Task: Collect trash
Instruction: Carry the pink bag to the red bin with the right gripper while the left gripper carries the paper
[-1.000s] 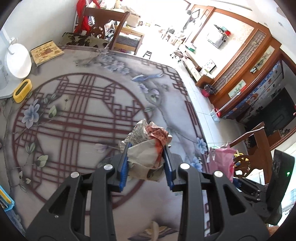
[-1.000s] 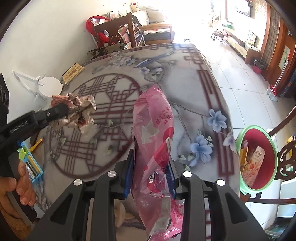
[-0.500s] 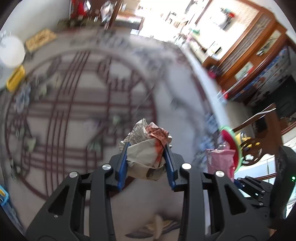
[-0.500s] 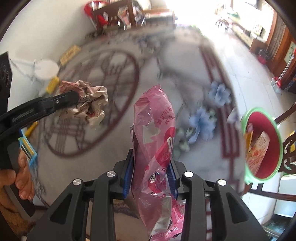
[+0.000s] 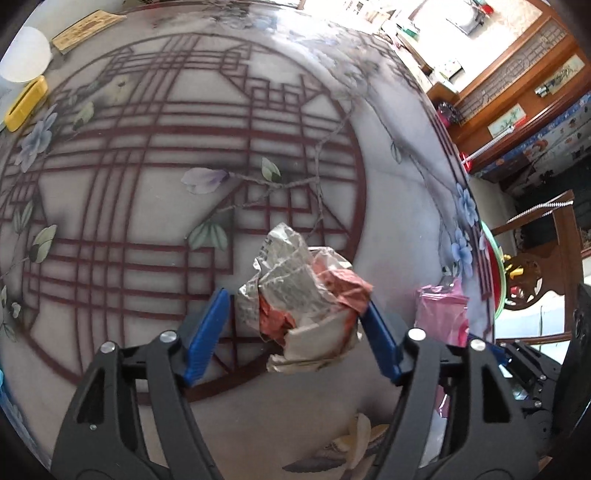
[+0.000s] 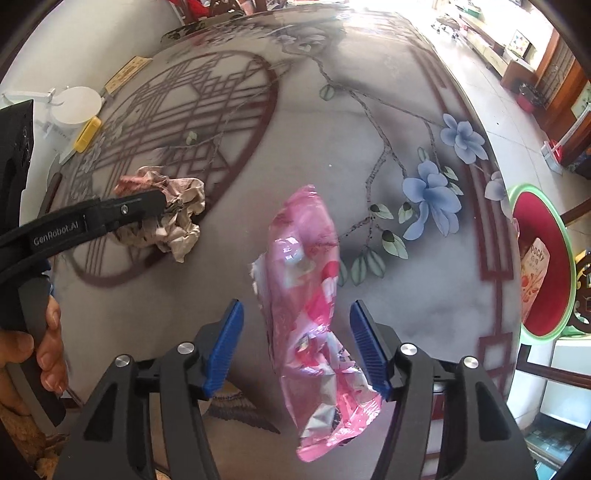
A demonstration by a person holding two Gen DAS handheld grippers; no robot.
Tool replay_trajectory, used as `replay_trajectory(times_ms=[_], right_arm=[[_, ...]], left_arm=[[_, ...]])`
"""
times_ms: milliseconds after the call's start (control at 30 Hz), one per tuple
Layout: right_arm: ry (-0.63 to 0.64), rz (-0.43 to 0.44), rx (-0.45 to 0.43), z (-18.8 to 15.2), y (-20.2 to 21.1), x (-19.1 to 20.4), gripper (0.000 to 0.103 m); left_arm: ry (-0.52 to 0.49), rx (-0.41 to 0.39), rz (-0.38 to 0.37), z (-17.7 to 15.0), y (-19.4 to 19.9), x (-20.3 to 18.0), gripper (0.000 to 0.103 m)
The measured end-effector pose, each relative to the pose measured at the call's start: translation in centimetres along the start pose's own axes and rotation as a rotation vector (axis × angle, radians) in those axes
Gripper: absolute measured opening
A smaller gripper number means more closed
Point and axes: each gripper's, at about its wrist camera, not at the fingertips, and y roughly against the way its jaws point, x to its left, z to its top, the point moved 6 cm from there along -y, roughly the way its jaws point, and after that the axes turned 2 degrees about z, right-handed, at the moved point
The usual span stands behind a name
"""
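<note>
My left gripper (image 5: 293, 314) is open, its blue pads spread wide around a crumpled newspaper ball (image 5: 303, 295) that rests against the right pad only. The same ball (image 6: 173, 218) shows in the right wrist view beside the left gripper's finger. My right gripper (image 6: 295, 332) is open too, with a pink plastic wrapper (image 6: 306, 295) loose between its pads, over the patterned table (image 6: 332, 110). A red bin with a green rim (image 6: 543, 258) stands off the table's right edge and holds a snack box.
A yellow box (image 5: 26, 99), a white round lamp base (image 5: 22, 55) and a flat booklet (image 5: 85, 29) lie at the table's far left. A wooden chair (image 5: 535, 269) stands by the bin. The right gripper's body (image 5: 535, 376) is close on my left gripper's right.
Both grippers opened: the left let go of the newspaper ball, the right let go of the pink wrapper. Both moved lower and nearer the table.
</note>
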Motion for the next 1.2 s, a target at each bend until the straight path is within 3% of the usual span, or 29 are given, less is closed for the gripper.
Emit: replay_trajectory(times_ms=[67, 133, 233, 333, 567, 867, 1200], right_arm=[[0.008, -0.025, 0.015, 0.0, -0.6, -0.1, 0.059], [0.007, -0.027, 0.032, -0.3, -1.0, -0.2, 0.057], [0.011, -0.014, 0.047, -0.6, -1.3, -0.2, 0.036], [0.0, -0.001, 0.025, -0.3, -0.6, -0.2, 0.03], [-0.045, 0.037, -0.089, 1.2, 3.9, -1.2, 0.029], [-0.107, 0.049, -0.187, 2.7, 7.9, -3.3, 0.029], [-0.194, 0.044, -0.234, 1.7, 10.1, -7.8, 0.029]], left_arm=[[-0.014, 0.02, -0.002, -0.2, -0.6, -0.3, 0.069], [-0.033, 0.038, 0.0, -0.6, -1.0, -0.7, 0.059], [-0.047, 0.019, -0.004, -0.3, -0.4, -1.0, 0.051], [-0.047, -0.016, -0.009, 0.3, 0.7, -1.4, 0.049], [-0.053, -0.084, -0.027, 2.0, 3.5, -2.6, 0.049], [-0.132, -0.158, -0.077, 3.6, 6.3, -7.6, 0.049], [-0.224, -0.152, -0.115, 3.6, 5.9, -13.3, 0.049]])
